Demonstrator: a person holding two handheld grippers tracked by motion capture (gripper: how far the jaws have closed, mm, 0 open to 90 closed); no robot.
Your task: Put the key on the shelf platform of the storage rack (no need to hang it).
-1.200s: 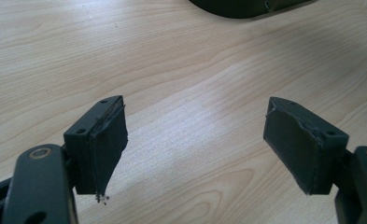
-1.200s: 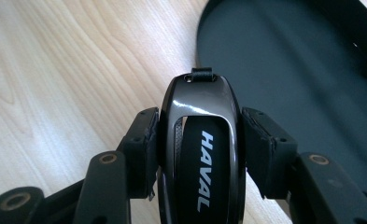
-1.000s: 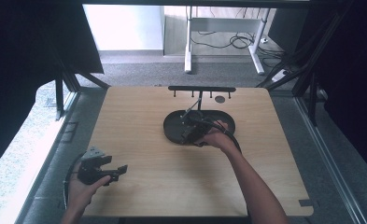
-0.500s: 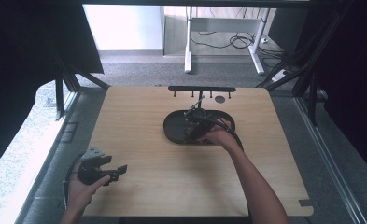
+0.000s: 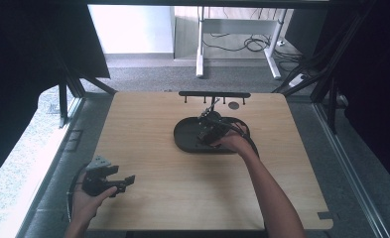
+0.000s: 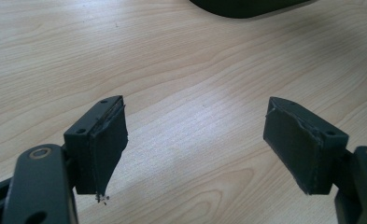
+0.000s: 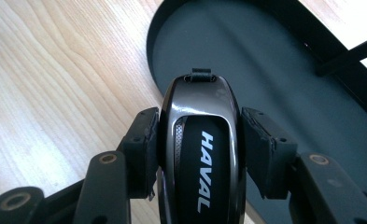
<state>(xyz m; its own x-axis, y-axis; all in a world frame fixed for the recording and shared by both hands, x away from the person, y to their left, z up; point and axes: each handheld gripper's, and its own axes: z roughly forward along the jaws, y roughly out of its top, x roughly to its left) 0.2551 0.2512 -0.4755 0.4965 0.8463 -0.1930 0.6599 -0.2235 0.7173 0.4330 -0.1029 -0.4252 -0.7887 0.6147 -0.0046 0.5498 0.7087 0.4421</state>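
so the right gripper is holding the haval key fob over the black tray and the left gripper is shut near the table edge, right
Not quite: the left gripper is open, its jaws spread wide over bare wood in the left gripper view. The right gripper does hold the HAVAL key fob over the black tray.

The right gripper (image 5: 208,130) is sitting over the black tray (image 5: 186,139) on the wooden table (image 5: 182,193). The left gripper (image 5: 125,181) is resting near the table's front left corner.

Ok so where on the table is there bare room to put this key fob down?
Bare wood spans the near half of the table, between the left gripper and the right forearm, and the far-left corner. It is crowded around the black tray, where the right gripper holds the key fob, and by the hook rail.
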